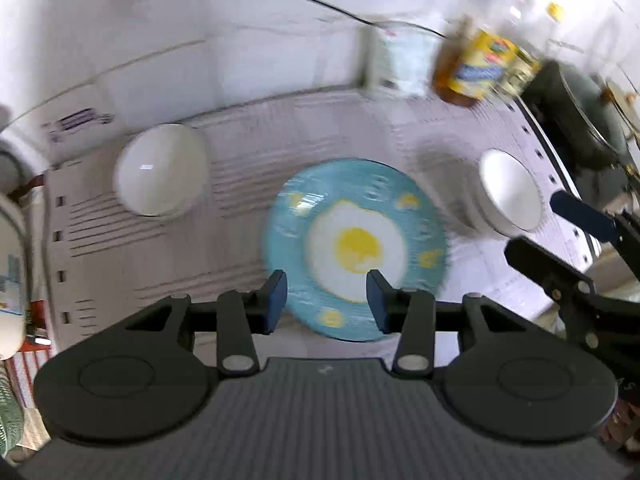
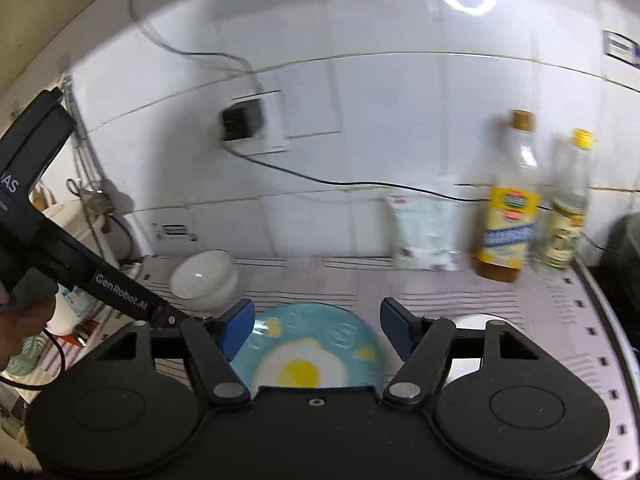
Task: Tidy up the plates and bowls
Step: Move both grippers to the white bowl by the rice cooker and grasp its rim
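A blue plate with a fried-egg picture lies flat on the white striped mat. A white bowl sits to its left and another white bowl to its right. My left gripper is open and empty, hovering over the plate's near rim. My right gripper is open and empty above the same plate. The left bowl shows beyond it. The right bowl is mostly hidden behind the right finger. The right gripper also shows at the right of the left wrist view.
Two bottles and a white pouch stand along the tiled wall. A dark pot sits at the right on a stove. A wall socket with a black plug and cable is above. Clutter lies left of the mat.
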